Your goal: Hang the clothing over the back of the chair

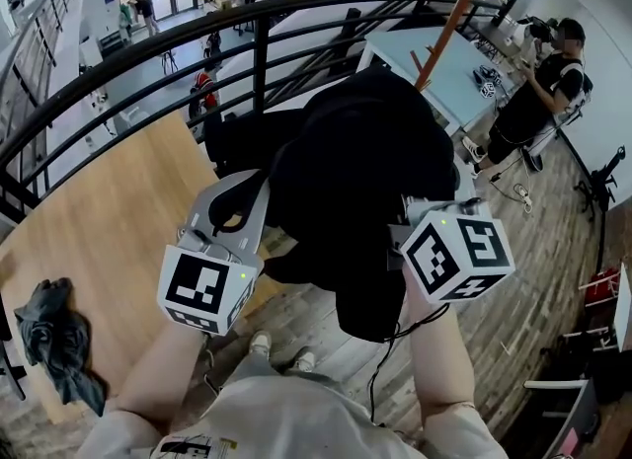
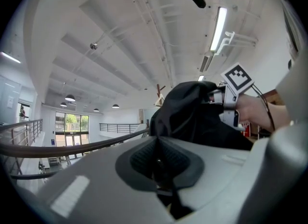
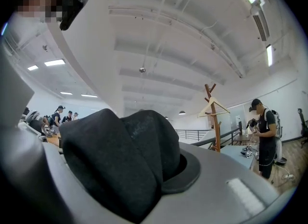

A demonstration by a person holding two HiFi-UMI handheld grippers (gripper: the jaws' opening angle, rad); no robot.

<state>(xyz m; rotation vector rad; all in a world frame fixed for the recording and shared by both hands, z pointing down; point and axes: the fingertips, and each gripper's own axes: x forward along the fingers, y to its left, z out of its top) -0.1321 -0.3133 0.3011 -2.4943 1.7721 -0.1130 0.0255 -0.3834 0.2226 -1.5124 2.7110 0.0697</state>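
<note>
A black garment hangs bunched in the air between my two grippers, in front of the railing. My left gripper is at its left side, shut on a thin black strip of the garment that runs between its dark pads. My right gripper is at the garment's right side, its tips buried in the cloth. In the right gripper view thick folds of the garment bulge out of the shut right gripper. I cannot make out a chair in any view.
A black curved railing runs just beyond the garment. A wooden table at the left carries a crumpled grey cloth. At the right, a person stands by a pale blue table with a wooden coat stand.
</note>
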